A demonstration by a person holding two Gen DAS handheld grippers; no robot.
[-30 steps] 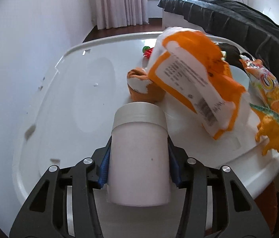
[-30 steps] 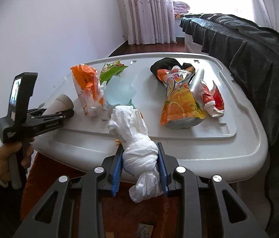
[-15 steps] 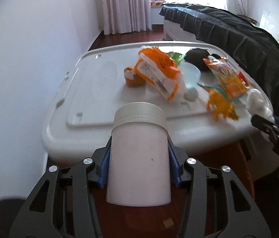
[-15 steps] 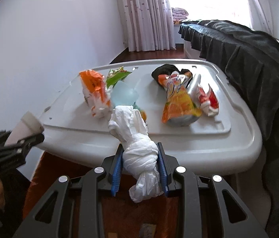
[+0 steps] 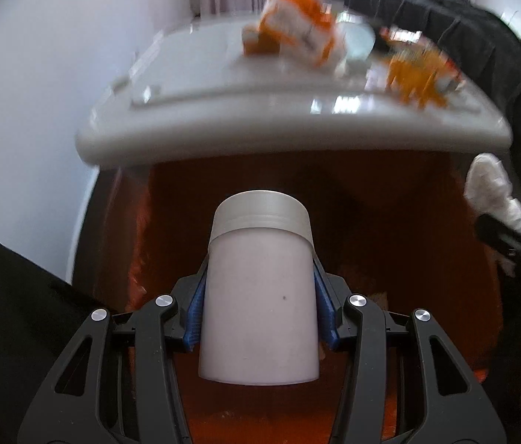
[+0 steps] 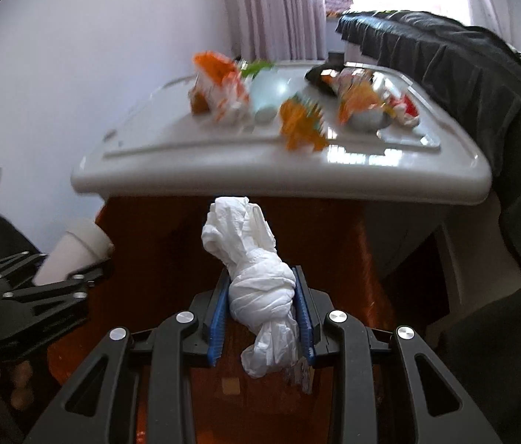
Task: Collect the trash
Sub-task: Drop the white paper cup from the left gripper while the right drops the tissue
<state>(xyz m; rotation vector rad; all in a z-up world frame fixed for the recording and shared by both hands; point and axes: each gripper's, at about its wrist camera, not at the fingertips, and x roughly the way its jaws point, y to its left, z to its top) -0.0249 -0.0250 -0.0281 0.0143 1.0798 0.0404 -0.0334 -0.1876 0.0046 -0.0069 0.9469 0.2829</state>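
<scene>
White walls, a pale curtain and a dark blanket over furniture frame a glossy white plastic lid serving as the tabletop, seen edge-on above an orange-brown floor. On the lid lie blurred items: an orange-and-white crinkled wrapper, a translucent pale-blue cup, an orange toy dinosaur, a printed orange juice pouch and a red-and-white packet (contents of the cup and pouch cannot be made out). Left gripper: blue ribbed pads clamped on both sides of a smooth matte white cylindrical container with a greyish band at its far end, held below and in front of the lid's edge; what it holds inside is not visible. Right gripper: pads closed on a knotted white plastic bag, thin and wrinkled, its bunched end projecting forward toward the lid edge and a loose tail hanging behind the knot. Both trash items are off the table, over the floor, the two grippers near each other
</scene>
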